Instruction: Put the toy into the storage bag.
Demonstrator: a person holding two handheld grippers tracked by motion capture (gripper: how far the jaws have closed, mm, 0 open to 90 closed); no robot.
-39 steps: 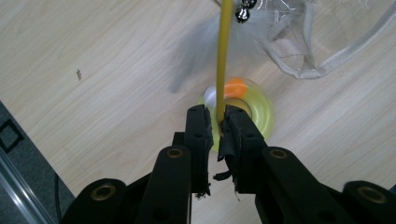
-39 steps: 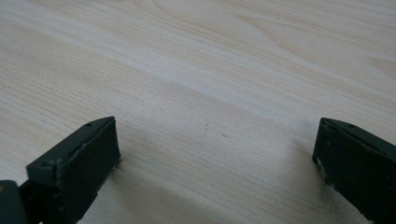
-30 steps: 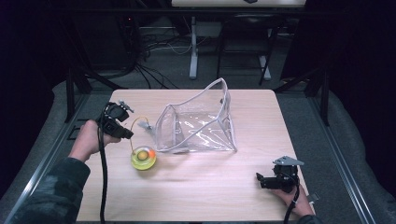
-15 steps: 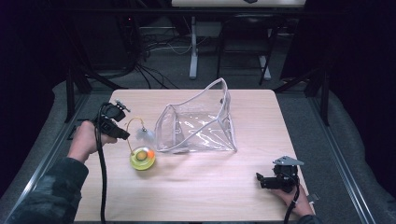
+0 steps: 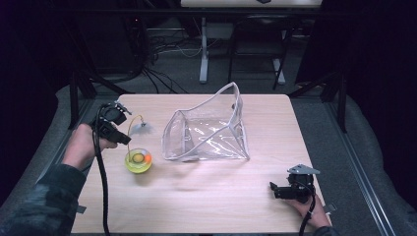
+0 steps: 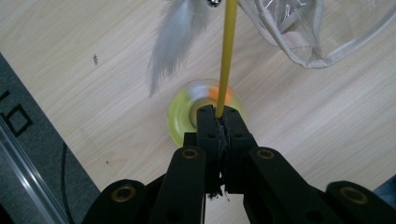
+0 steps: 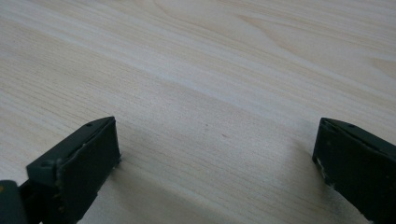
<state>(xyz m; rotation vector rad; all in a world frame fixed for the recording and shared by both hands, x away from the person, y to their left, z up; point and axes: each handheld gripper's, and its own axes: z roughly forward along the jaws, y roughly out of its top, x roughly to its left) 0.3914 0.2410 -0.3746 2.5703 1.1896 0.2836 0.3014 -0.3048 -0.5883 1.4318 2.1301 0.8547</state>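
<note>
Clamping yellow wand (image 6: 228, 56), left gripper (image 6: 223, 114) above yellow disc (image 6: 180, 116); right gripper (image 7: 215, 154) wide.

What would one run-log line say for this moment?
left tongs: shut on yellow wand of feather toy | toy base: on table | clear pouch: open | right tongs: open, empty

The left gripper (image 6: 223, 116) hides part of the blurred yellow disc (image 6: 180, 116).

Dark lab: test table (image 5: 206, 196), floor cables (image 5: 162, 73)
</note>
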